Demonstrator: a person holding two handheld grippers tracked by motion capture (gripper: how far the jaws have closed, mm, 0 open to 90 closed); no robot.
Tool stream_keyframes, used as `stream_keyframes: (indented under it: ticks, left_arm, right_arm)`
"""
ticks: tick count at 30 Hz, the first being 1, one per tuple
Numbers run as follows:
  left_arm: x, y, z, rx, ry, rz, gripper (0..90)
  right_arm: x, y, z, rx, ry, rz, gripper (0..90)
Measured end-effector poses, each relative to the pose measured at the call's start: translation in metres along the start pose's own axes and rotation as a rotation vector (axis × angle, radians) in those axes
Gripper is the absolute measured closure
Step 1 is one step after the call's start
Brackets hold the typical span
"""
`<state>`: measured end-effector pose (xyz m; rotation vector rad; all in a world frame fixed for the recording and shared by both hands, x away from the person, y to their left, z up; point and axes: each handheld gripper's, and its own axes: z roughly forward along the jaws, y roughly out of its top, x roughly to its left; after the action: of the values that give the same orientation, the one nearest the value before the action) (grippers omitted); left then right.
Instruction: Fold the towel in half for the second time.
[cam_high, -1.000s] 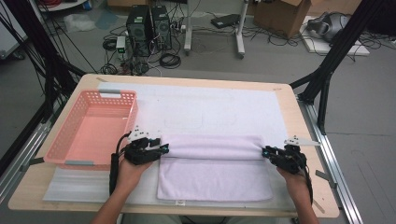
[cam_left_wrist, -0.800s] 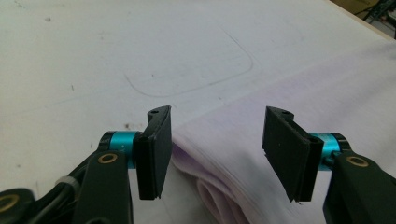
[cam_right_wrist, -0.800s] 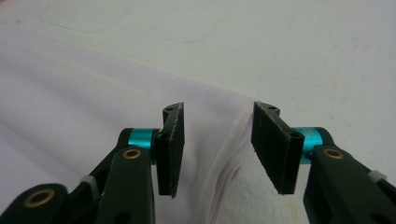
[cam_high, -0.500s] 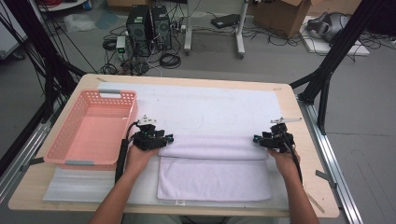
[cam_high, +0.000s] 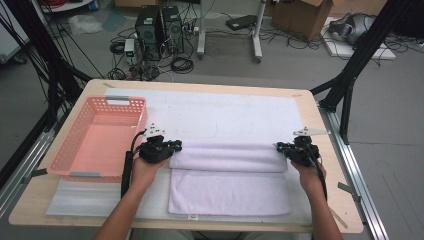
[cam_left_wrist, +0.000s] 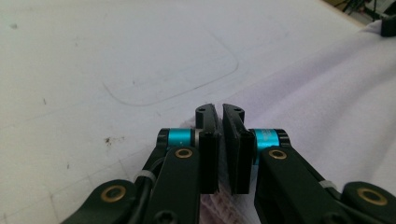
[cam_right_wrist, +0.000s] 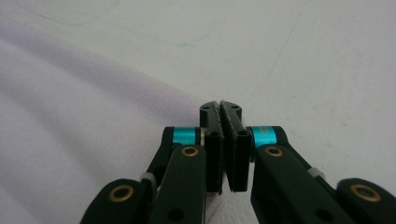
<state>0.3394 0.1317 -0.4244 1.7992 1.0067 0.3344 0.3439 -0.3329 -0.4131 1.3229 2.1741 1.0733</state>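
- Where the jaws of the left gripper (cam_high: 176, 146) meet, the pinched edge of the towel (cam_high: 230, 177) is mostly hidden by the black pads; in the left gripper view only a little cloth shows below them.
- The jaws of the right gripper (cam_high: 280, 146) have just been closing and now stand pressed together on the other end of the towel's fold; how much cloth is between them is hard to see.
- The left jaws have also just been closing, and they pinch the left end of the fold.
- The towel lies on the white mat (cam_high: 220, 115), at the near middle of the table (cam_high: 320, 112), half folded: the far part is doubled over into a thick band, the near part is flat.
- The person's forearms are cut off by the lower edge of the high view.
- I count one towel, one pink basket (cam_high: 97, 137), two grippers and two hands.
- The basket stands just left of the left gripper.
- No label or writing can be read on any of these things.
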Motion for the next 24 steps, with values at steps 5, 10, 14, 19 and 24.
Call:
stream_keyframes:
  ticks: [5,10,14,19,24]
  left_arm:
    - [-0.013,-0.008,-0.021,-0.066,-0.024,0.023,84.8]
    - [-0.028,-0.023,-0.044,-0.106,-0.039,0.038,84.7]
    - [-0.038,-0.033,-0.056,-0.112,-0.044,0.042,84.6]
    - [-0.044,-0.048,-0.062,-0.096,-0.048,0.042,84.2]
    - [-0.047,-0.061,-0.064,-0.063,-0.064,0.018,78.4]
  right_arm:
    - [0.01,-0.015,-0.021,-0.073,0.003,0.009,88.0]
    - [0.026,-0.036,-0.042,-0.144,0.013,0.01,88.0]
    - [0.038,-0.048,-0.057,-0.173,0.015,-0.003,87.9]
    - [0.05,-0.061,-0.071,-0.189,0.015,-0.022,87.9]
    - [0.052,-0.075,-0.072,-0.168,0.027,-0.025,87.4]
